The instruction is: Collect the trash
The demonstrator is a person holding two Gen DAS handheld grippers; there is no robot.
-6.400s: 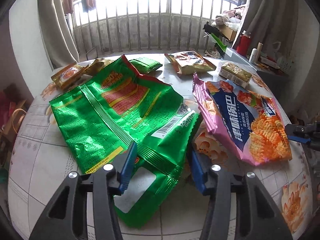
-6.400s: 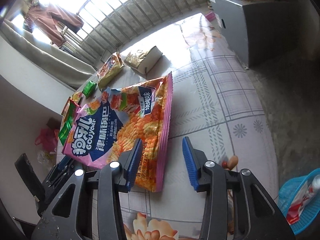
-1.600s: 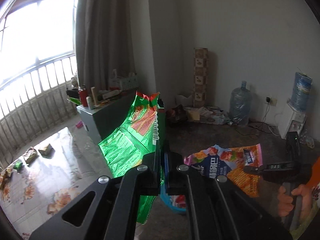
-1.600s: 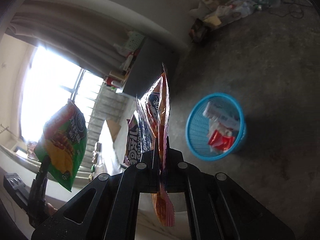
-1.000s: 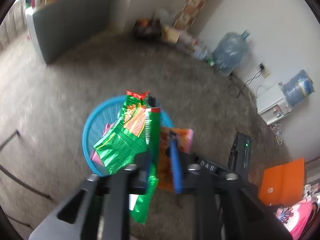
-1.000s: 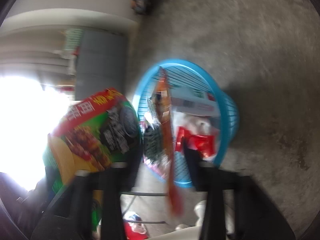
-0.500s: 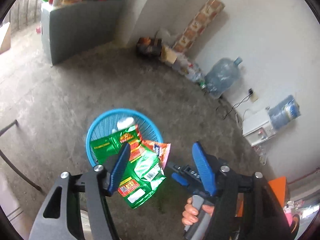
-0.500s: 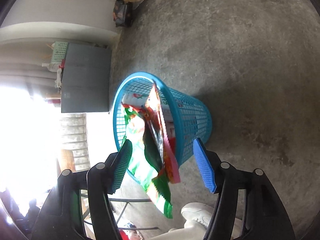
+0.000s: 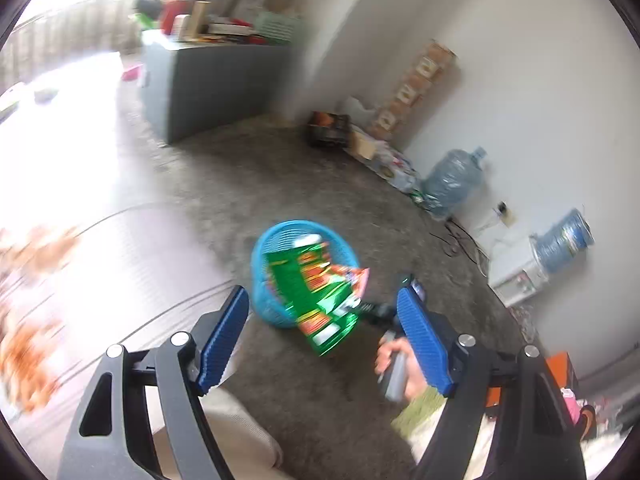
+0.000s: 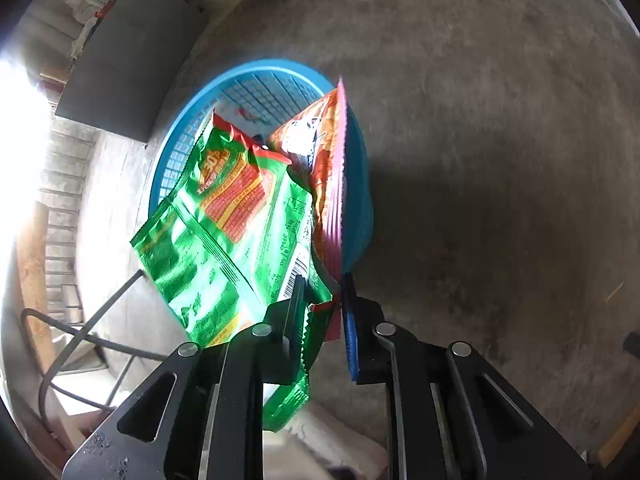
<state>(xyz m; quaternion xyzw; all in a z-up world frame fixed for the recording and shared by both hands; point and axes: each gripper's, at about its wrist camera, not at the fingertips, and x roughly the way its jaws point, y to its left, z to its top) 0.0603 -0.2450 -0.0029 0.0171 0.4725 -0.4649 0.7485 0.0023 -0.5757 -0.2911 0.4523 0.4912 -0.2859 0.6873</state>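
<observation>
A blue mesh basket (image 9: 260, 248) (image 10: 188, 120) stands on the concrete floor. A green snack bag (image 9: 304, 284) (image 10: 224, 232) and a pink-and-orange snack bag (image 9: 356, 276) (image 10: 328, 160) lean out of it over its near rim. My right gripper (image 10: 322, 284) (image 9: 376, 314) is just above that rim. Its jaws are closing, narrow, with the lower ends of both bags pinched between the pads. A hand (image 9: 394, 364) holds it. My left gripper (image 9: 322, 294) hangs high above the basket, its jaws opening wide with nothing between them.
A grey cabinet (image 9: 216, 80) with clutter on top stands at the back. Water jugs (image 9: 452, 188), a white appliance (image 9: 516, 276) and boxes line the right wall. The flowered table (image 9: 60, 280) is at left. A metal chair frame (image 10: 80, 340) stands beside the basket.
My left gripper let go of the green bag, opened and rose away from the basket. The right jaws opened, then narrowed on the ends of both bags, which now lean in the basket.
</observation>
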